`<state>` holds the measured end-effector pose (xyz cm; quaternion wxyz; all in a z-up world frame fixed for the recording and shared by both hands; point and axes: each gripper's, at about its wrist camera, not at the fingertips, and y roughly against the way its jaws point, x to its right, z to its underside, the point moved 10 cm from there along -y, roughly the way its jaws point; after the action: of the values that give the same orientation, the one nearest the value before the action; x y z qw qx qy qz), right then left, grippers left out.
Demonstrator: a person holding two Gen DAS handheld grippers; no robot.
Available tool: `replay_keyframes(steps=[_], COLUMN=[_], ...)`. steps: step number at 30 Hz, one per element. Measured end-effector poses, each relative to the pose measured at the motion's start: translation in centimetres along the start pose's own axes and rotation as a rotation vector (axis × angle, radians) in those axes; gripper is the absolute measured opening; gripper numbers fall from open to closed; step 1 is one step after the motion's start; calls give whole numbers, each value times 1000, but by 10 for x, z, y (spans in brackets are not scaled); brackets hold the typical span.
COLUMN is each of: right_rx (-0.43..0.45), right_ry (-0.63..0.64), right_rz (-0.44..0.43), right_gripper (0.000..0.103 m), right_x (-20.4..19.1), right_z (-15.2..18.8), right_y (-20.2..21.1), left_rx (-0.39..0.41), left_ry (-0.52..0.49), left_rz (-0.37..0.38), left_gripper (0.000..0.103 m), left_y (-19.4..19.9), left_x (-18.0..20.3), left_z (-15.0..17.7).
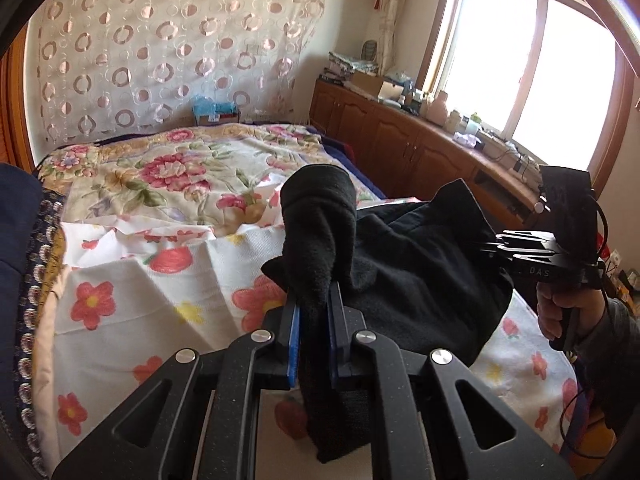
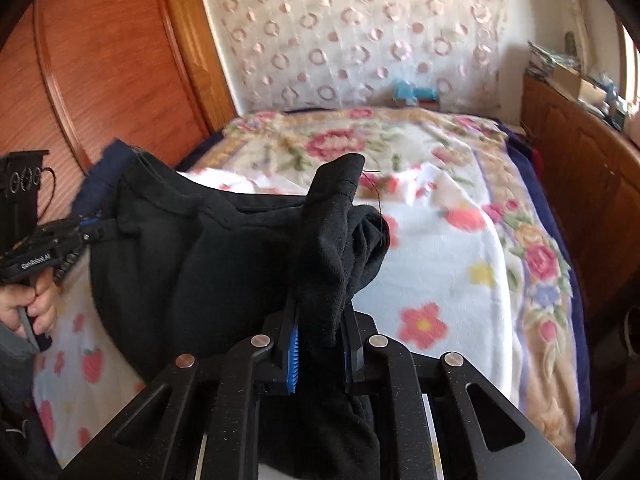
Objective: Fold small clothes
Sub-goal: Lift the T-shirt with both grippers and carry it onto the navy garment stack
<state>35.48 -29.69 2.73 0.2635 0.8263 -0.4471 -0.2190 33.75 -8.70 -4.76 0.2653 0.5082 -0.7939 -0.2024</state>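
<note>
Your left gripper (image 1: 314,300) has its jaws clamped on one bunched edge of the black garment (image 1: 420,264), which pokes up past the fingertips. Your right gripper (image 2: 320,312) is clamped on the opposite edge, the cloth sagging between them above the floral bedspread (image 2: 440,248).

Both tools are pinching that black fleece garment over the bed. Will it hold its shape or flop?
The black fleece garment probably flops: it sags between the left tool and right tool. Likely light. The fuzzy nap should resist slipping.
</note>
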Motion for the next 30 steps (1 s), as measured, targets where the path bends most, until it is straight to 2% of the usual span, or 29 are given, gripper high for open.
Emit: replay_keyframes(steps=[7, 14, 18, 22, 24, 30], right_rx=[141, 197, 216, 242, 254, 216], right_ry=[98, 248, 347, 459, 515, 638], right_rz=[-6, -100, -137, -155, -151, -151], right_gripper=[14, 14, 14, 14, 14, 14], right_x=[-50, -126, -175, -226, -239, -287], right_z=[-28, -72, -108, -141, -162, -193], right_y=[8, -15, -42, -67, -90, -149], left_rx=[98, 229, 298, 344, 363, 347], left_ry=[36, 73, 113, 184, 215, 307], left_rz=[-46, -152, -251, -309, -339, -376], left_gripper=[12, 11, 11, 11, 11, 11], left_y=[55, 134, 171, 194, 204, 206], left_x=[-28, -71, -112, -153, -169, -200], left_z=[-9, -12, -8, -2, 7, 50])
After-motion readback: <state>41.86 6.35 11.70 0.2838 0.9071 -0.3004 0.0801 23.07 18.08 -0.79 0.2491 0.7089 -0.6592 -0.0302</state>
